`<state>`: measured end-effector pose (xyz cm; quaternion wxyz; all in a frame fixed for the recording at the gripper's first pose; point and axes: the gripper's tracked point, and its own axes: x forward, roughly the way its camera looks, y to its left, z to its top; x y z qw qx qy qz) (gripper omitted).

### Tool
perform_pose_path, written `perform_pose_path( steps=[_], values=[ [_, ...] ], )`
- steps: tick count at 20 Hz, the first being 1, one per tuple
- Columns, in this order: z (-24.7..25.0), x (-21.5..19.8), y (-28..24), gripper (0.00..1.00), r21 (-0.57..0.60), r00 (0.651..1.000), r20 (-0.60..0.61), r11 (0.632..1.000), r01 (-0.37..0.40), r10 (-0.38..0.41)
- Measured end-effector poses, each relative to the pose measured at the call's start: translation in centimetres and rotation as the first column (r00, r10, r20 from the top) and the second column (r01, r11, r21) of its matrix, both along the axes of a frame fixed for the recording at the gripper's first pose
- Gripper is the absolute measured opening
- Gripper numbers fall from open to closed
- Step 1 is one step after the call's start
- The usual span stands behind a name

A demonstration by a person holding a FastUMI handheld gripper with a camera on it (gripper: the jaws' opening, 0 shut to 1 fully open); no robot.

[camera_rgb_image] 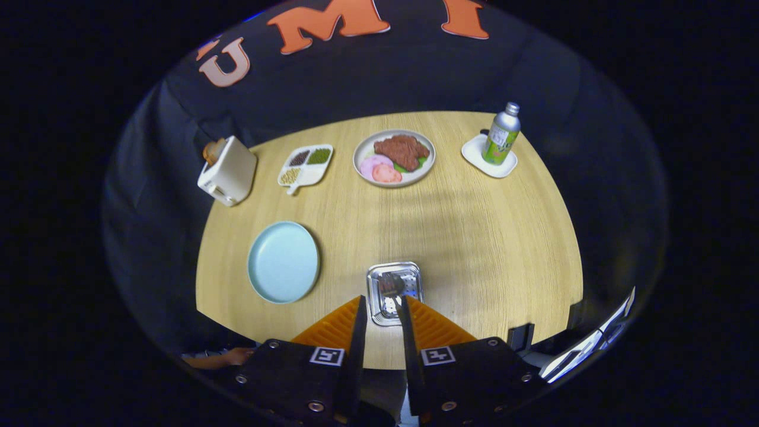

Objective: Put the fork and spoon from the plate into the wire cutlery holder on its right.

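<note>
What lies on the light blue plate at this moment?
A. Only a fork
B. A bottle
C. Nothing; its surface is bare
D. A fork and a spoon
C: the light blue plate shows a bare surface, while a spoon sits in the metal cutlery holder to the plate's right, just ahead of the gripper, whose fingers stand slightly apart over the holder.
</note>
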<state>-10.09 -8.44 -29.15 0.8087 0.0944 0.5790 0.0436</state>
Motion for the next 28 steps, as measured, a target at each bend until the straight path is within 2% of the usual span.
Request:
perform_pose_path(
  steps=[1,2,3,4,6,9,13,15,16,18,21,23,28],
  values=[
    [1.9,1.4,-0.1,0.45,0.005,0.997,0.074,1.0,0.011,-0.011],
    [3.8,3.1,-0.5,0.52,-0.002,0.985,0.168,1.0,0.029,-0.028],
    [6.2,5.2,-1.1,0.59,-0.008,0.956,0.289,0.998,0.055,-0.05],
    [9.1,7.1,-1.4,0.61,-0.005,0.913,0.403,0.997,0.076,-0.067],
    [14.4,9.2,-2.0,0.64,0.014,0.81,0.579,0.994,0.106,-0.095],
    [20.5,10.4,-3.6,0.81,-0.002,0.652,0.753,0.991,0.135,-0.087],
    [29.6,10.0,-3.4,0.87,0.032,0.389,0.917,0.99,0.137,-0.084],
    [31.8,9.8,-3.3,0.89,0.001,0.307,0.95,0.988,0.156,-0.05],
    [32.7,9.7,-3.7,0.91,-0.018,0.276,0.961,0.985,0.172,-0.031],
    [33.7,9.9,-3.5,0.94,-0.048,0.236,0.972,0.979,0.196,0.001],
    [33.8,9.7,-3.2,0.96,-0.063,0.207,0.978,0.978,0.2,0.02],
    [33.5,9.8,-3.0,0.96,-0.072,0.209,0.978,0.977,0.202,0.029],
    [31.1,10.0,-1.6,0.97,-0.056,0.254,0.967,0.984,0.171,0.011]
  ],
)
